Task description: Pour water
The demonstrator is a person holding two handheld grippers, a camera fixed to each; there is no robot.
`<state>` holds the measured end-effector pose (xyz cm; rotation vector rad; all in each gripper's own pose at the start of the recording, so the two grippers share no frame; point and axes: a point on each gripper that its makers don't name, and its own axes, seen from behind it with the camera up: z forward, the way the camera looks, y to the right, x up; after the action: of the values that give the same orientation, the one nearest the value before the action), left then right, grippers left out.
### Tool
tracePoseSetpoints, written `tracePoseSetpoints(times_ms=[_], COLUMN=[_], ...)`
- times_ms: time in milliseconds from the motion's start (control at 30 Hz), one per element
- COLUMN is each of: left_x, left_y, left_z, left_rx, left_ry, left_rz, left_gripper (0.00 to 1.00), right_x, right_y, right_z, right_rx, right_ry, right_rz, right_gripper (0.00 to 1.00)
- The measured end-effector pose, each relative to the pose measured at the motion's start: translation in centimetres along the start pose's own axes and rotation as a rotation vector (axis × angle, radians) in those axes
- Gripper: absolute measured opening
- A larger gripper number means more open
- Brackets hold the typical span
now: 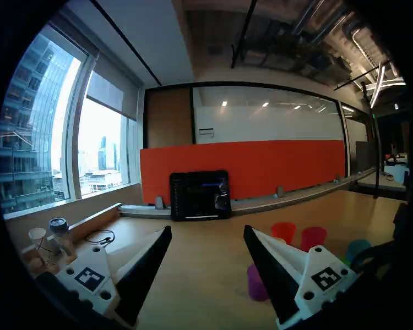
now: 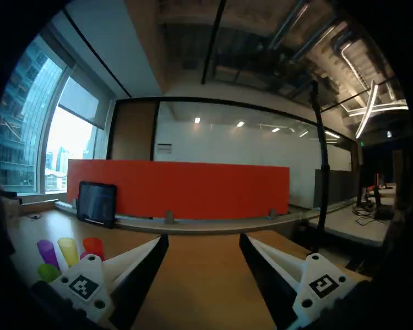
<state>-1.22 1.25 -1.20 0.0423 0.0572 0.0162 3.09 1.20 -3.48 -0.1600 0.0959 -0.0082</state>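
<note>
**Both grippers open and empty over the desk, cups off to one side**

Left gripper (image 1: 206, 228): jaws spread wide, nothing between them. Bare wooden desk (image 1: 206, 269) runs from the gap up to the tablet (image 1: 200, 195), which is propped against the orange divider (image 1: 250, 165) at the desk's far edge

Cups, left gripper view, all right of the gap:
- red cup (image 1: 283, 231) and pink cup (image 1: 313, 237), upright, side by side, just past the right finger's tip
- teal cup (image 1: 358, 248) further right, partly hidden behind that finger
- purple cup (image 1: 255, 283) nearest, at the finger's inner edge and partly covered by it; contact can't be told

Left boundary: a low raised ledge (image 1: 96, 217) under the window (image 1: 41, 137), with a jar (image 1: 59, 230) on it and a black cable (image 1: 100, 238) on the desk just beside it. The middle strip of desk is open

Right gripper (image 2: 204, 237): jaws equally wide, gripping nothing, with plain desk under and ahead of the gap

In the right gripper view the cups cluster low left, outside the left finger. There the purple and red cups stand with a yellow cup (image 2: 69, 250) between them, and a green cup (image 2: 48, 272) sits nearest the camera. To the right of the right finger the desk edge falls away. A black pole (image 2: 320, 165) stands there, and a second desk (image 2: 352, 220) lies beyond it, well apart
</note>
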Motion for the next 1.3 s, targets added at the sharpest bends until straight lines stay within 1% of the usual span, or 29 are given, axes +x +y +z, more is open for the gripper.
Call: tracePoseSetpoints(times_ms=[267, 467, 800, 1100, 1300], left_x=[-1.4, -3.0, -5.1, -5.5, -5.8], left_y=[0.6, 0.8, 0.0, -0.7, -0.9], left_z=[-0.4, -0.7, -0.6, -0.4, -0.2], left_rx=[0.017, 0.017, 0.033, 0.037, 0.034], left_ry=[0.001, -0.005, -0.004, 0.007, 0.012], left_rz=[0.007, 0.003, -0.012, -0.027, -0.037], left_gripper=[0.97, 0.97, 0.97, 0.97, 0.97], right_x=[0.5, 0.6, 1.2, 1.9, 2.0], right_y=[0.0, -0.7, -1.4, -1.3, -1.6], right_z=[0.1, -0.4, -1.0, -1.3, -1.6], right_rx=[-0.005, -0.003, 0.000, -0.011, -0.009], right_ry=[-0.006, -0.007, -0.005, 0.003, 0.004], right_rz=[0.013, -0.001, -0.014, -0.026, -0.030], right_gripper=[1.00, 1.00, 1.00, 1.00, 1.00])
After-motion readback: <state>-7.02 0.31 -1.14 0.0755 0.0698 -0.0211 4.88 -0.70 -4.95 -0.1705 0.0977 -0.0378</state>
